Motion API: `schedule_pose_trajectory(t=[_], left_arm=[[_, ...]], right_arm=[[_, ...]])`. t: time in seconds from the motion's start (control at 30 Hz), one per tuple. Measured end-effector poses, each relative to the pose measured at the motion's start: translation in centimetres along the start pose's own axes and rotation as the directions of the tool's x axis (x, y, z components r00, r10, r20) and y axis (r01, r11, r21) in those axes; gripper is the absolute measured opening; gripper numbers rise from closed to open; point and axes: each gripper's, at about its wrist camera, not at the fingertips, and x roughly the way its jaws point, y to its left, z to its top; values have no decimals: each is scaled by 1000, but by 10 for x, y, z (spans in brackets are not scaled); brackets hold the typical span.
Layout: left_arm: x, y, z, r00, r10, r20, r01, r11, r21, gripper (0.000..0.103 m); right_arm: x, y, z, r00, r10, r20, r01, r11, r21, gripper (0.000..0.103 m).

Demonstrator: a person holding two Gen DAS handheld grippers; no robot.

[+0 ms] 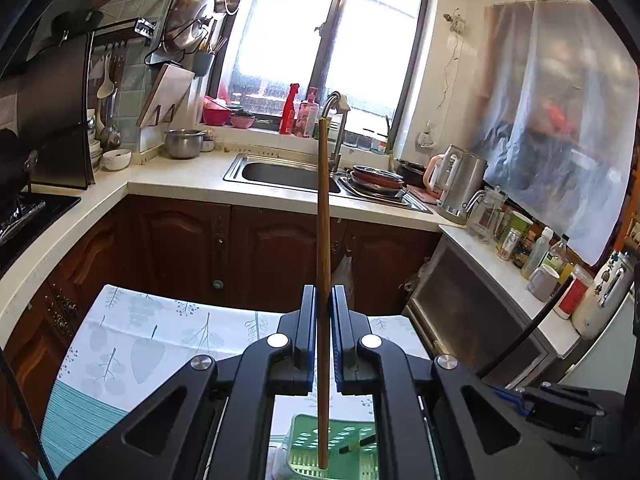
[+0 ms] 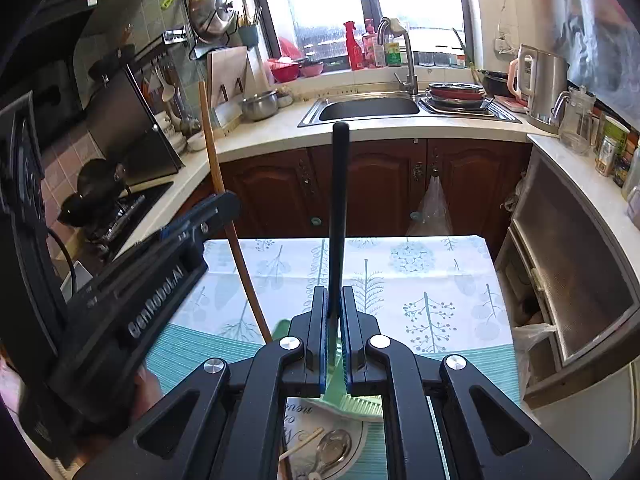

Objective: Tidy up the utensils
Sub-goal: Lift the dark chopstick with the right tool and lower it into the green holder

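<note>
Gripping a brown wooden chopstick (image 1: 323, 216), the left gripper (image 1: 323, 300) is pinched tight above a green slotted basket (image 1: 304, 440); the right gripper (image 2: 334, 300) clamps a dark-handled utensil (image 2: 339, 184) upright. Nearby lie a metal spoon (image 2: 334, 450) and a leaf-print tablecloth (image 2: 440, 280). Beyond stand brown cabinets (image 2: 380, 184), then a steel sink (image 2: 372, 108) under the window (image 1: 288, 32)
</note>
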Motion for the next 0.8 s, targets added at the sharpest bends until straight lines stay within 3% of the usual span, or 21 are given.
schedule_pose_trajectory(t=[0.2,0.4,0.6,0.8], left_arm=[[8,16,-20,1000,-21,-22,21,999,-29,10],[2,28,-27,998,-23,-64,20,999,-46,44],[-17,51,-29,993,-46,-111,34,993,-111,45],[-37,78,-34,988,-41,-149,15,985,-173,48]], right_arm=[[48,-2,-5,999,5,-52,-5,1000,1,6],[85,2,-6,992,42,-122,-40,999,13,7],[106,28,-4,985,88,-151,-90,996,-4,12],[99,50,-8,979,132,-153,-136,991,-15,20]])
